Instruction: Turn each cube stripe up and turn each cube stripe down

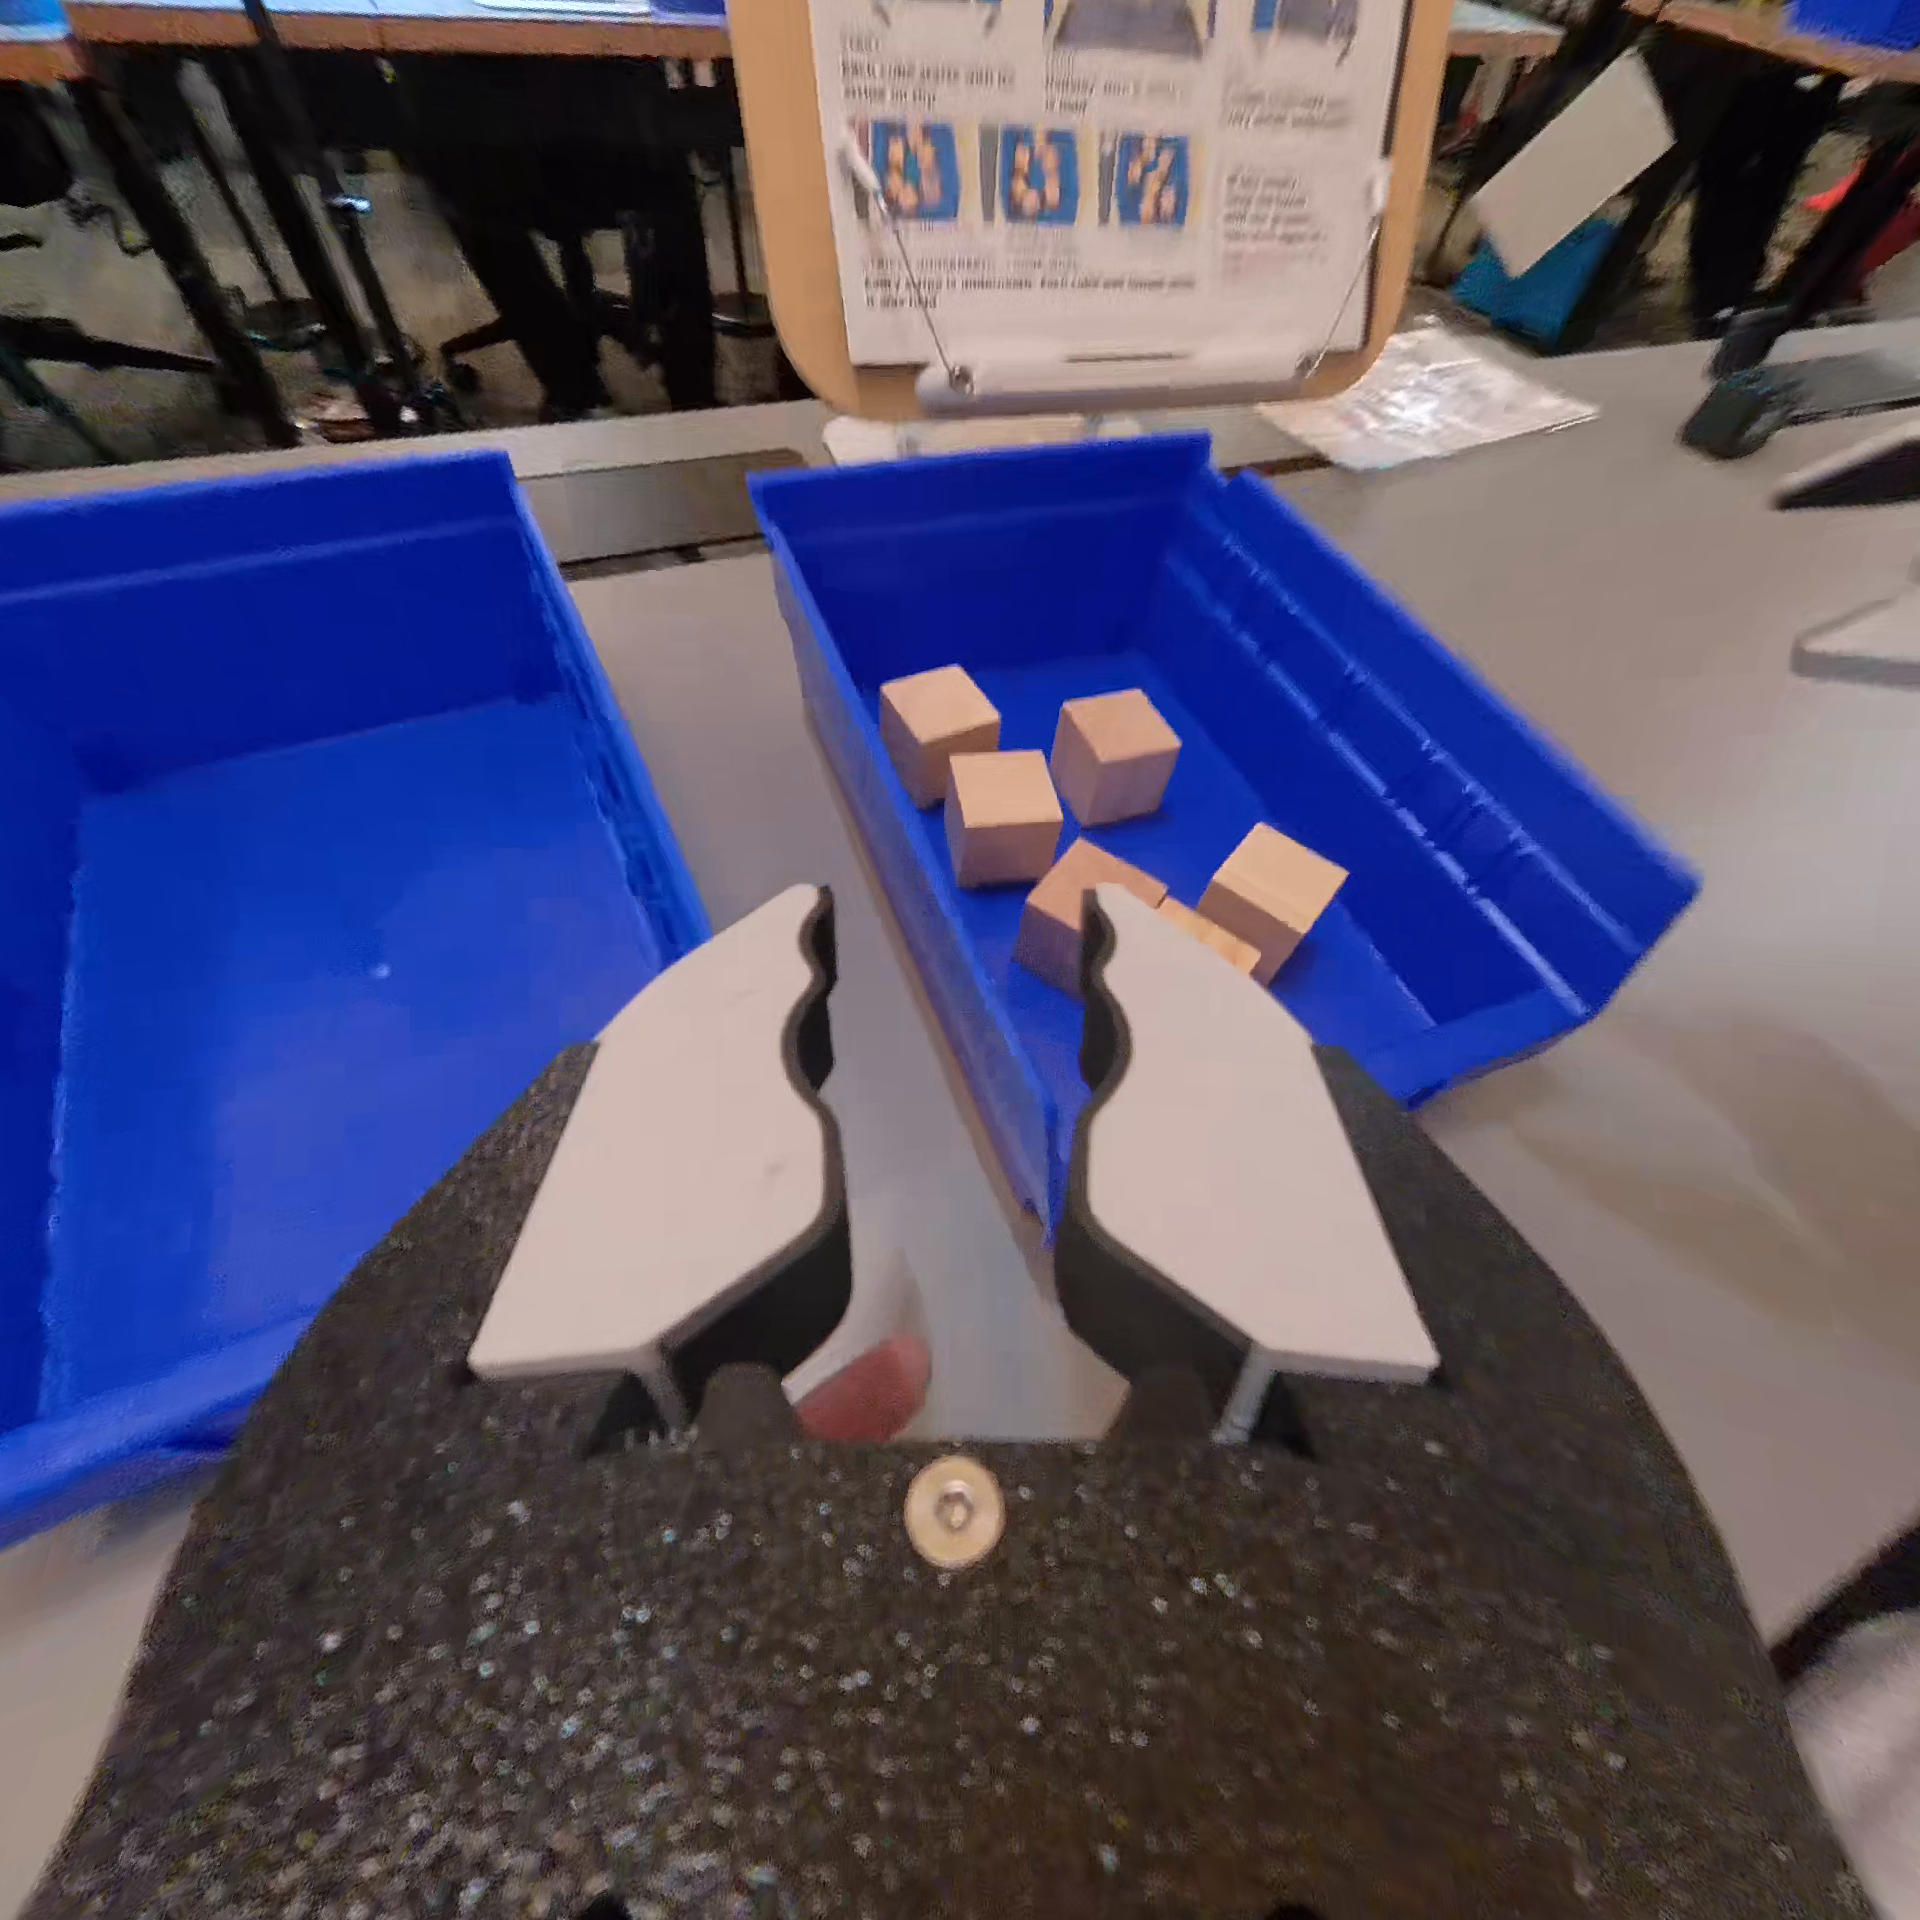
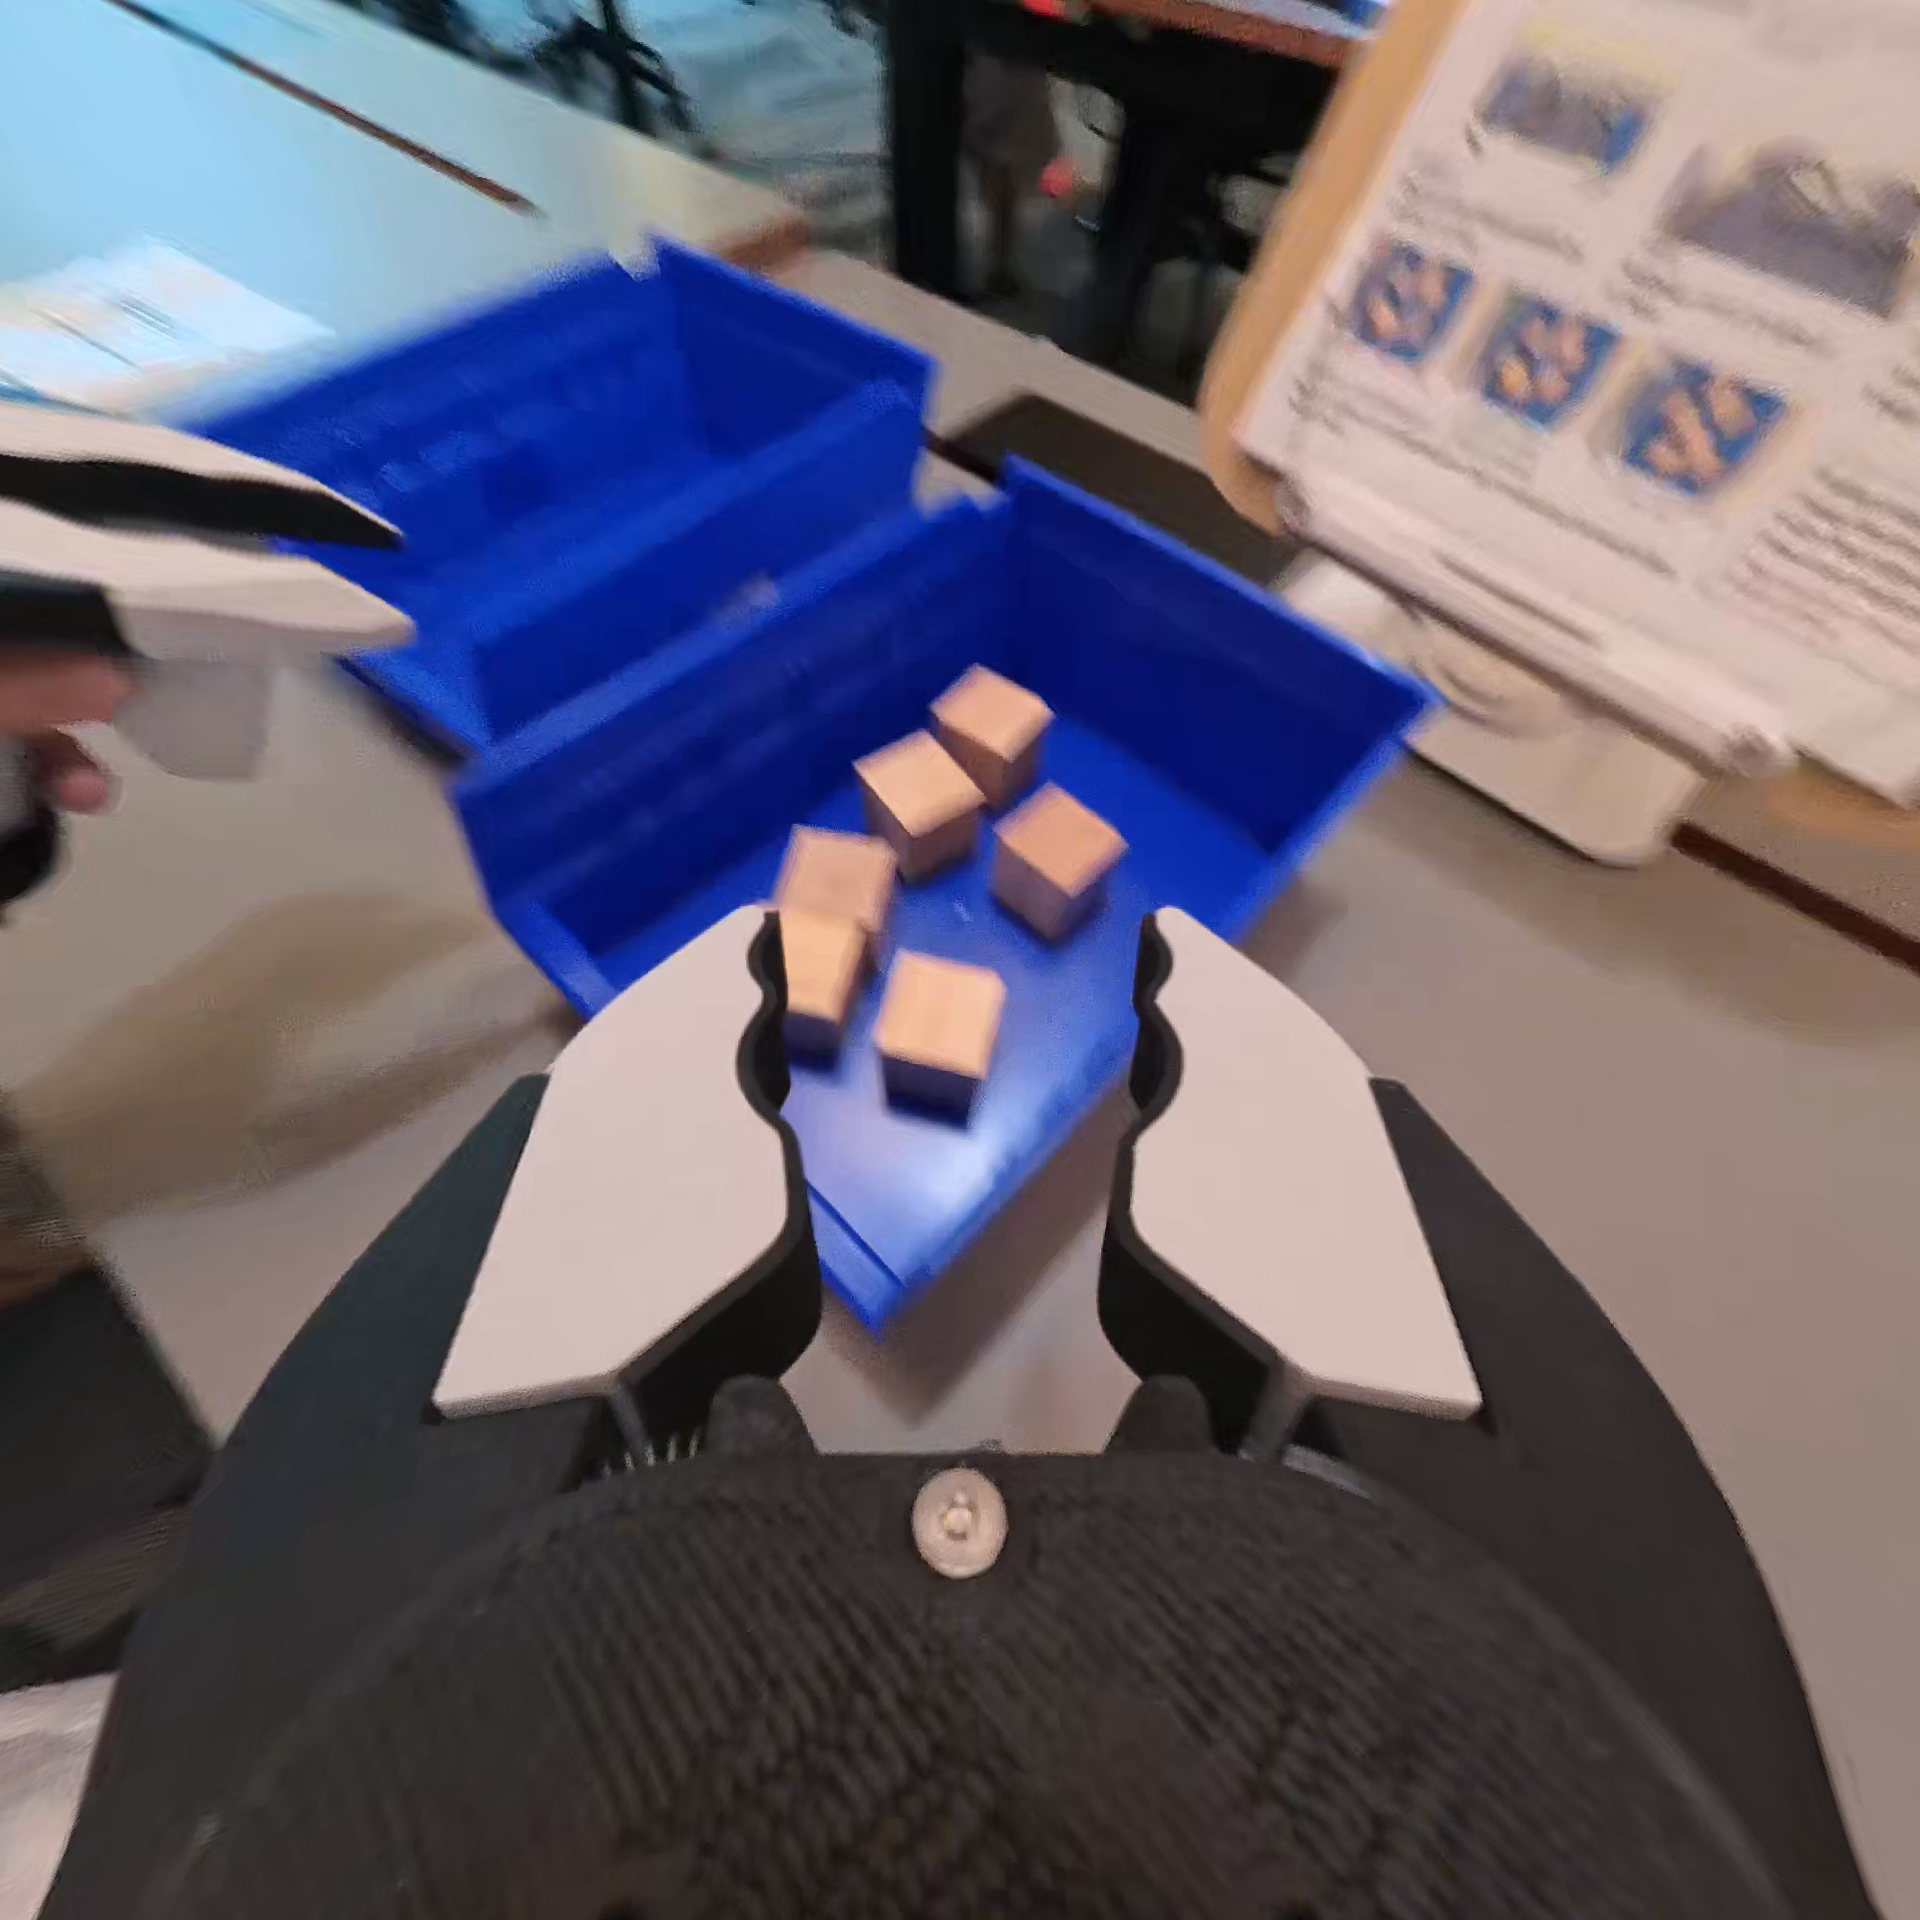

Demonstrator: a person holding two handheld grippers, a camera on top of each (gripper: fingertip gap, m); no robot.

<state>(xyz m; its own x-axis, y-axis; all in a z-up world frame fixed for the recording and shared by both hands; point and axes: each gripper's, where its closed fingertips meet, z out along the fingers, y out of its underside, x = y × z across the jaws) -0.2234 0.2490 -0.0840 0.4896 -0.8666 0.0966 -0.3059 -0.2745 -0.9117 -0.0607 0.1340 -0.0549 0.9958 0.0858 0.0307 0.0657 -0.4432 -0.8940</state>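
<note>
Several plain wooden cubes [image 1: 1003, 816] lie in a blue bin [image 1: 1475, 810] on the grey table; no stripe shows on their visible faces. My left gripper [image 1: 956, 914] is open and empty, above the table just left of that bin's near wall. In the right wrist view the same cubes [image 2: 940, 1023] lie in the bin [image 2: 1174, 623]. My right gripper [image 2: 951, 930] is open and empty, hovering over the bin's near corner. The left gripper [image 2: 374, 582] shows at the left edge of that view.
A second, empty blue bin [image 1: 312, 935] stands to the left; it also shows in the right wrist view [image 2: 582, 468]. A clipboard with instruction sheets [image 1: 1101, 187] stands upright behind the bins. Other tables and black legs fill the background.
</note>
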